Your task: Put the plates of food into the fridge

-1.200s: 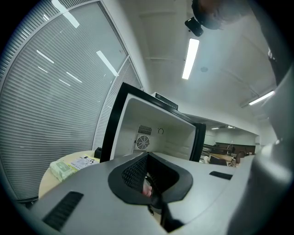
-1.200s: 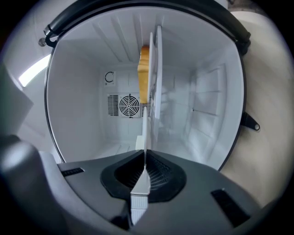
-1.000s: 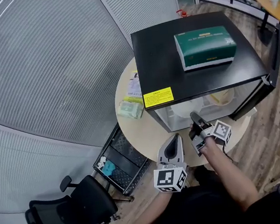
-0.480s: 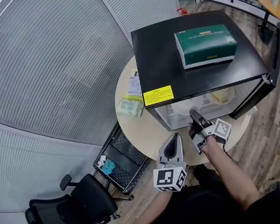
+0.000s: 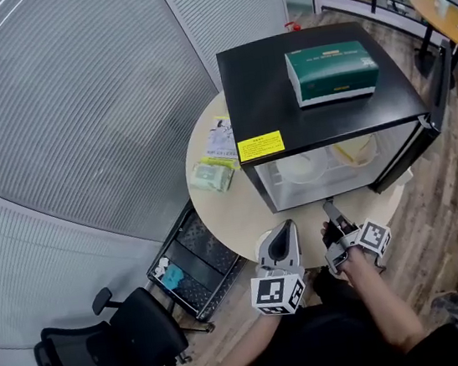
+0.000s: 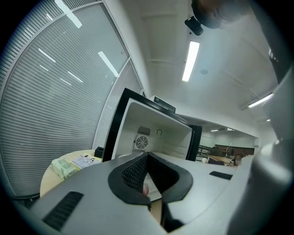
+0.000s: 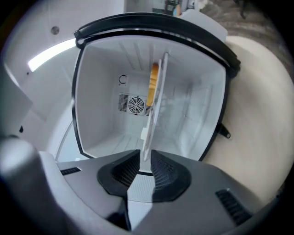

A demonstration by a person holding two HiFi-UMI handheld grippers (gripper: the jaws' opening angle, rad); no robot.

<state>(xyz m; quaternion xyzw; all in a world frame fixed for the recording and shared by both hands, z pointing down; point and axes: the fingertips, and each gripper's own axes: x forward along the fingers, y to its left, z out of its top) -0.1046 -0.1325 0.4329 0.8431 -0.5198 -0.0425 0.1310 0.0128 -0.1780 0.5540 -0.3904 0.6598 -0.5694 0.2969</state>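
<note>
The black mini fridge (image 5: 317, 89) stands open on the round table (image 5: 233, 211). On its white floor lie two plates: an empty-looking white one (image 5: 303, 167) and one with yellowish food (image 5: 355, 152). My right gripper (image 5: 329, 206) hangs just outside the fridge mouth. Its jaws are opening and the pads press on nothing. In the right gripper view (image 7: 144, 158) the food plate (image 7: 155, 105) shows edge-on beyond the fingertips, orange food (image 7: 154, 85) on it. The left gripper (image 5: 285, 229) is shut and empty over the table's near edge, aimed at the fridge (image 6: 138, 124).
A green box (image 5: 333, 73) lies on the fridge top. The fridge door (image 5: 426, 137) swings out to the right. A tissue pack (image 5: 214, 177) and a leaflet (image 5: 219, 139) lie on the table's left. A wire rack (image 5: 191, 261) and an office chair (image 5: 108, 347) stand on the floor.
The right gripper has drawn back from the fridge mouth toward me and its jaws have spread. The food plate stays inside the fridge. The left gripper has not moved.
</note>
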